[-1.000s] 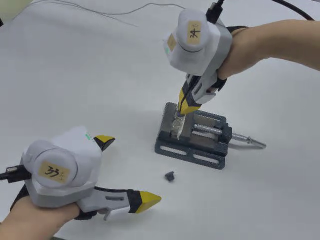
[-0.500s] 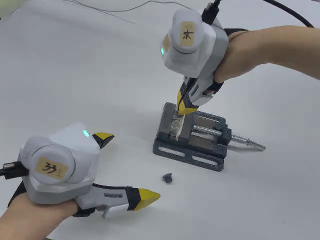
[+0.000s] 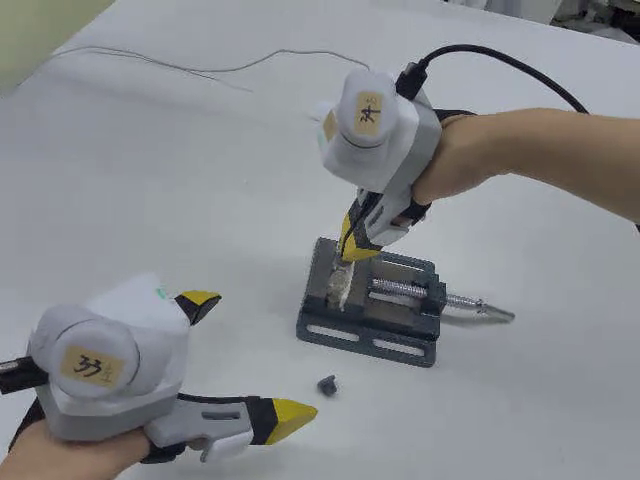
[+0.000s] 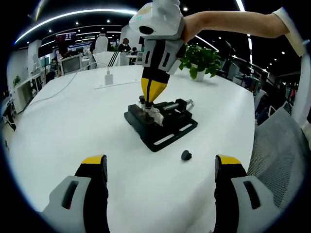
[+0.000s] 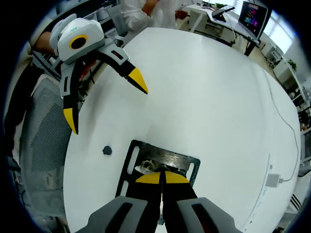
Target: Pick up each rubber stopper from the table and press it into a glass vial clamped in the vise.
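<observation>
While the right tool (image 3: pixel 350 250), tips together, meets the vial (image 3: pixel 338 287) in the vise (image 3: pixel 400 345), perhaps on a stopper, a loose rubber stopper (image 3: pixel 327 383) lies on the worktop (image 3: pixel 150 180) at three o'clock from the nearer, wide-apart left tool (image 3: pixel 248 355).

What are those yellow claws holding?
Left gripper is open, holding nothing. Right gripper is shut over the vial; anything pinched between its tips cannot be told.
</observation>
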`<state>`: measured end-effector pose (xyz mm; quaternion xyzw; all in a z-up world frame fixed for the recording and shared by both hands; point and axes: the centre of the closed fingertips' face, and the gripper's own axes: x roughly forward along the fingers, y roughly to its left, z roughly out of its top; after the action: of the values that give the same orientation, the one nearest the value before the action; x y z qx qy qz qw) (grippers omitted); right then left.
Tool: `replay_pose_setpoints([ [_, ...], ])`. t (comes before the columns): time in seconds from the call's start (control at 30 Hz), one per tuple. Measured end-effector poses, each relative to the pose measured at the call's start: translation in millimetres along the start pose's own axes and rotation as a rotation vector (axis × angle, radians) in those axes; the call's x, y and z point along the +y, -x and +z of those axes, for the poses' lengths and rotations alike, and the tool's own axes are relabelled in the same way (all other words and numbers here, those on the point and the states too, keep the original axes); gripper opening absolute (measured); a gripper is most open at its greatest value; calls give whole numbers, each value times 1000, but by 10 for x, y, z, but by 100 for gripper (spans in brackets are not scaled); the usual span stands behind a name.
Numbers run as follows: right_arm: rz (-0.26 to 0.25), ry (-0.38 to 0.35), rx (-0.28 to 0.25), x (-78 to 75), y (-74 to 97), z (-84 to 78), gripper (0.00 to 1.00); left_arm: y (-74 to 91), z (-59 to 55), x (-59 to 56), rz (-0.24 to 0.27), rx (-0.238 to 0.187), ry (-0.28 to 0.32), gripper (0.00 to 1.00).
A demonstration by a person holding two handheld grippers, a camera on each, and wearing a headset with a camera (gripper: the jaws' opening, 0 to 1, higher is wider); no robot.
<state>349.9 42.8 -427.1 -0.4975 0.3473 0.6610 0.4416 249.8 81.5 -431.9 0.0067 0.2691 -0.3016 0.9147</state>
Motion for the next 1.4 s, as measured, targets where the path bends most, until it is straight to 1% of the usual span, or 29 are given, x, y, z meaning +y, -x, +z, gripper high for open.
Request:
replay_pose_setpoints([
  [0.13, 8, -4, 3, -14, -5, 10, 0, -17, 5, -38, -10, 8, -14, 91],
  [0.17, 12, -26, 7, -15, -5, 12, 0, -21, 3, -44, -12, 10, -16, 91],
  [0.2, 3, -13, 20, -4, -4, 17, 0, -20, 3, -53, -15, 15, -23, 91],
  [0.23, -9, 31, 35, -14, 2, 11, 0, -17, 6, -53, -15, 14, -29, 91],
  [0.27, -13, 21, 33, 15, -6, 19, 0, -11, 13, -48, -14, 13, -30, 91],
  [0.33, -22, -3, 24, -4, 1, 13, 0, -2, 30, -37, -10, 10, -31, 91],
  [0.43, -38, -23, -15, -6, 10, 6, 0, 4, 33, -30, -11, 15, -44, 91],
  [0.57, -64, 10, -43, 6, 13, 8, 0, 9, 46, -26, -11, 15, -50, 91],
  [0.7, -72, 3, -63, -7, 16, 18, 0, 11, 51, -35, -12, 15, -56, 91],
  [0.83, -73, 7, -67, -9, 18, 24, 0, 25, 49, -40, -11, 14, -56, 91],
  [0.93, -77, 28, -59, -8, 22, 25, 0, 47, 41, -30, -5, 11, -51, 91],
  [1.03, -91, 40, -54, -33, 32, 28, 1, 59, 30, -26, -2, 13, -50, 91],
  [1.13, -106, 38, -56, -61, 49, 29, 7, 67, 18, -24, 0, 14, -47, 91],
  [1.17, -107, 39, -59, -62, 58, 30, 11, 70, 15, -26, 0, 15, -47, 91],
  [1.27, -115, 21, -97, -67, 86, 54, 26, 78, 12, -27, 1, 16, -46, 91],
  [1.3, -118, 15, -111, -69, 90, 62, 28, 79, 11, -26, 2, 17, -48, 91],
  [1.33, -120, 7, -119, -48, 104, 69, 30, 80, 12, -26, 2, 17, -48, 91],
  [1.4, -115, 1, -139, 4, 123, 75, 39, 79, 13, -34, 0, 18, -49, 91],
])
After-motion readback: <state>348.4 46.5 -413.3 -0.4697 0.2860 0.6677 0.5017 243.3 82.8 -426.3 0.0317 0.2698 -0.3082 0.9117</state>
